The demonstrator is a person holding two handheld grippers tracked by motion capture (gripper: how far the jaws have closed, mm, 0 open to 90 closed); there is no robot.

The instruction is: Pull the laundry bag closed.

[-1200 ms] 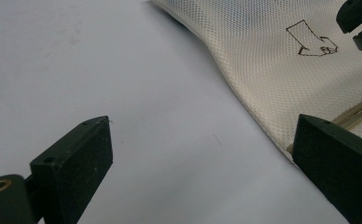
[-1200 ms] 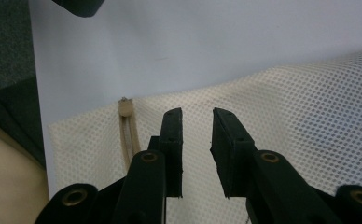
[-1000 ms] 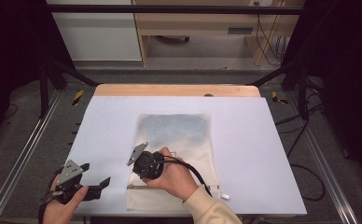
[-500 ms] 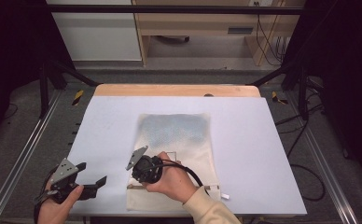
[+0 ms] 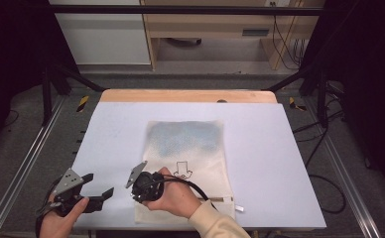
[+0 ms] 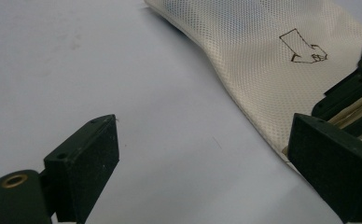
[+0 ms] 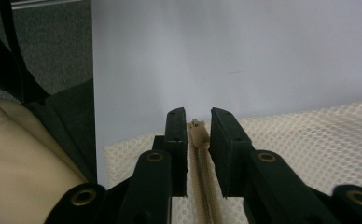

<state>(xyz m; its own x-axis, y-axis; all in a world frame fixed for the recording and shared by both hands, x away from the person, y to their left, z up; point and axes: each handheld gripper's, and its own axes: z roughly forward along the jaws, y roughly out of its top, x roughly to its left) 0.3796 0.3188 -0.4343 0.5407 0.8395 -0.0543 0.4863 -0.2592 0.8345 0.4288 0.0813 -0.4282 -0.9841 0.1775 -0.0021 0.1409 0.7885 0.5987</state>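
The right gripper (image 7: 198, 140) straddled the bag's (image 5: 190, 148) zipper (image 7: 200, 163) (jaws just easing apart, pads clear); the pull at twelve o'clock could slip free

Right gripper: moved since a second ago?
Yes. In the high view the right gripper has slid toward the near edge of the mesh bag, further from its printed arrow. Its jaws have just been opening, zipper tape between them.

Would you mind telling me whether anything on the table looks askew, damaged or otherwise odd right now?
Nothing stands out. The cream mesh zip bag lies flat on the pale table, roughly square to it. The right gripper straddles the tan zipper end; the left gripper stands open over bare table.
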